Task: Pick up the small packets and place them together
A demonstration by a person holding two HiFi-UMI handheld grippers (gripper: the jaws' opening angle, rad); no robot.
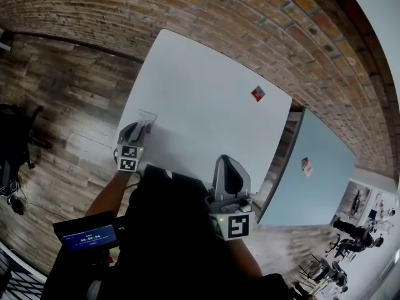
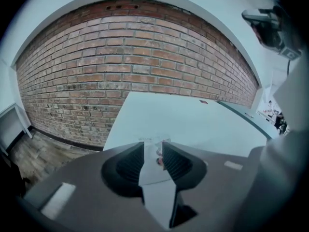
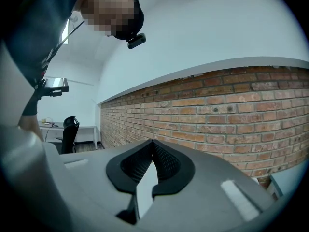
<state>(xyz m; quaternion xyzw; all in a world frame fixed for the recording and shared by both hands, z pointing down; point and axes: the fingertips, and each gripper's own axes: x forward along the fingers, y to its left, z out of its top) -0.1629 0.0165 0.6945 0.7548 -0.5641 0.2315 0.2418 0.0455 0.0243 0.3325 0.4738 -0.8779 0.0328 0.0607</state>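
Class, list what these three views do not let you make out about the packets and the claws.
- Left gripper view: the clear packet is blurred at the tips of the left claw, which stand apart. Whether the pads touch it cannot be told.
- Head view: the red packet is too small to read.
- Right gripper view: the shut right claw faces the brick wall, so the table and both packets lie outside the frame.

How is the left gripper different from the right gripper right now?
The left gripper's jaws stand a little apart; the right gripper's are closed together. The left gripper has a clear packet at its tips on the white table; the right gripper holds nothing. The left gripper tilts down at the table, while the right gripper points level at the brick wall. Both are dark grey and carry a marker cube.
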